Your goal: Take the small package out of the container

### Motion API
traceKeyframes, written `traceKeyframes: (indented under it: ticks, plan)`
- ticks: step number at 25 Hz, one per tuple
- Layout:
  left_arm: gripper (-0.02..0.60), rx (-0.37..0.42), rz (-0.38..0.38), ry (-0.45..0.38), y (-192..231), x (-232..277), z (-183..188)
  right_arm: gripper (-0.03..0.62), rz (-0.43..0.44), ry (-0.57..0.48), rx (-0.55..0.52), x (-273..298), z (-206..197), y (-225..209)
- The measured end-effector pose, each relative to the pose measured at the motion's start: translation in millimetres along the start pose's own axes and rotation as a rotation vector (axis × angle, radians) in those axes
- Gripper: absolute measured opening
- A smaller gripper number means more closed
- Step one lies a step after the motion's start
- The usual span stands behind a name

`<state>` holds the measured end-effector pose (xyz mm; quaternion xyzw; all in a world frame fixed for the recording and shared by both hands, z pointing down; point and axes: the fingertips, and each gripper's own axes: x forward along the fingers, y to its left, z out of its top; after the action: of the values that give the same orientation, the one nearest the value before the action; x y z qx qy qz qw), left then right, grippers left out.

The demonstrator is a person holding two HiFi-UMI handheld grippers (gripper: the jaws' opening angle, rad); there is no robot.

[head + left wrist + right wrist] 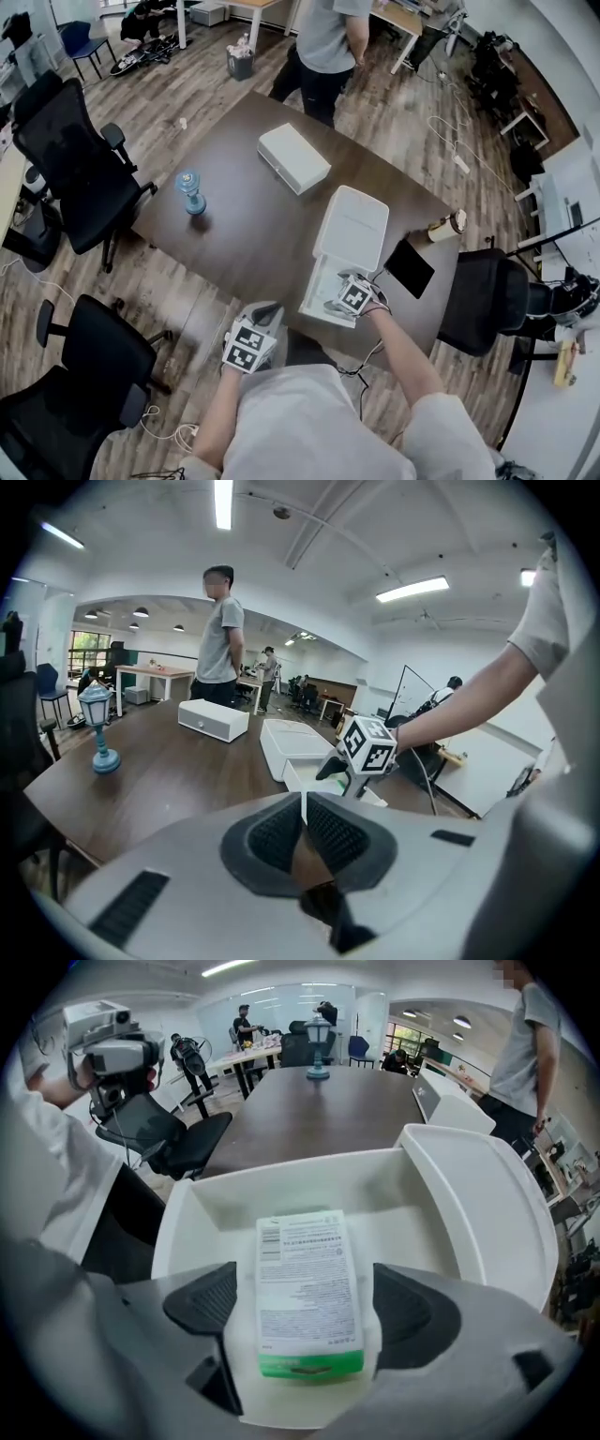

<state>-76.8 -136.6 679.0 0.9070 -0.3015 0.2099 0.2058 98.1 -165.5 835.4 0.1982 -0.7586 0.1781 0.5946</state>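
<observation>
an open office with wood-look flooring and black chairs surrounds a dark brown table [244, 225], where a person [323, 47] stands at the far edge. near the front edge sits the white container [281, 1194], its lid swung open and away from the wearer. farther off on the table are a closed white box [293, 157] and a small blue lamp ornament [191, 192], both well clear of the work. the right gripper [354, 296] is lowered into the container with its jaws spread wide. the small package [307, 1288] — white with fine print and a green band at its near end — lies flat on the container floor, lengthwise between them. each dark pad [202, 1302] stands just beside a long edge, not yet pressing. the step in hand looks to be the grasp, and it should go best by keeping the tongs centred over the package and low enough to catch its sides rather than skate over its top. closing should be even, so neither pad shoves it against the container wall, and the lift should go straight up to clear the rim. the left gripper [249, 345] hangs near the table's edge, away from the container, its jaws pressed together on nothing — it could steady the container if it slides.
</observation>
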Motion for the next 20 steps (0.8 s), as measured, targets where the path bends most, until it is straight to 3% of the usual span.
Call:
traceKeyframes:
  ticks: [4, 7, 10, 20]
  plan:
    - [0.009, -0.021, 0.028, -0.012, 10, -10, 0, 0.416, 0.017, 0.114, -0.047, 5, -9, 3]
    - [0.009, -0.035, 0.024, -0.014, 9, -11, 0, 0.410, 0.005, 0.114, -0.063, 1, -4, 1]
    - [0.009, -0.030, 0.021, -0.004, 10, -10, -4, 0.355, 0.009, 0.108, -0.090, -1, -1, 1]
    - [0.009, -0.019, 0.017, 0.003, 2, -14, -6, 0.347, 0.029, 0.114, -0.074, 2, -9, 11]
